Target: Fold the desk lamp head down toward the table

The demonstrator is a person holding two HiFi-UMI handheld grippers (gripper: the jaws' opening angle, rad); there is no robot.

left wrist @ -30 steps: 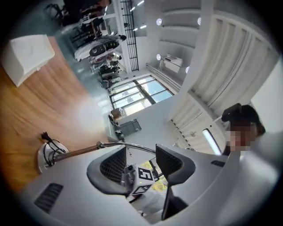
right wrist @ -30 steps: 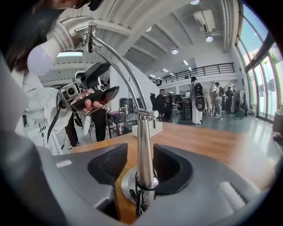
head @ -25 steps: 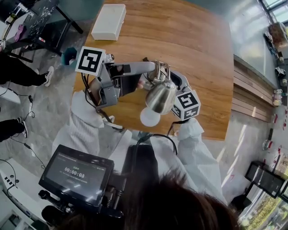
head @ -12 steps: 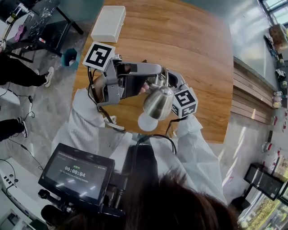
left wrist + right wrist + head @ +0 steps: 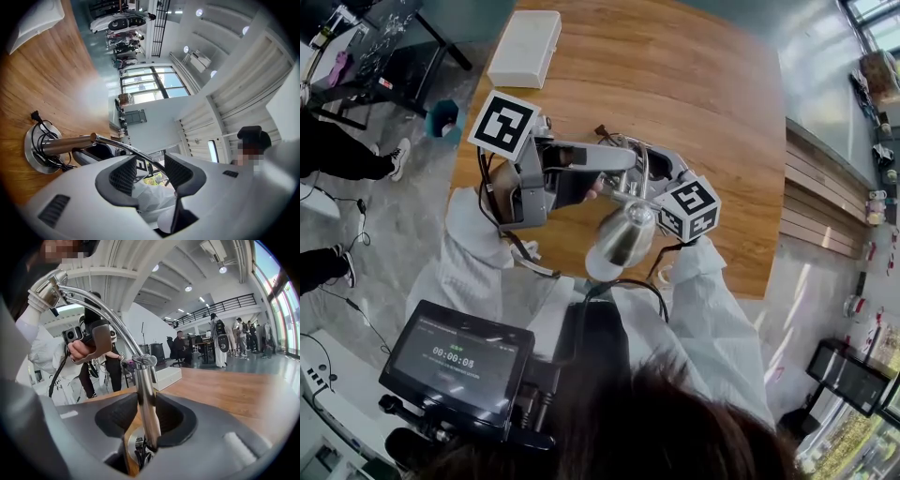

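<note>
**Lamp head swung lower**

The lamp head [image 5: 625, 234] hangs lower over the near edge of the table [image 5: 703, 103] than before. The right gripper [image 5: 146, 417] is closing round the upright post [image 5: 143, 390], pads seemingly touching it. The left gripper [image 5: 150, 169] gapes, the thin arm [image 5: 124, 147] crossing between its jaws. A white box [image 5: 527, 47] lies at the far end.

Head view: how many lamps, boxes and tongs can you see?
Shiny silver metal desk lamp: 1
Flat white rectangular box: 1
Grey plastic tongs: 2, the left tongs and the right tongs, closing with the lamp's pole between
Total: 4
</note>
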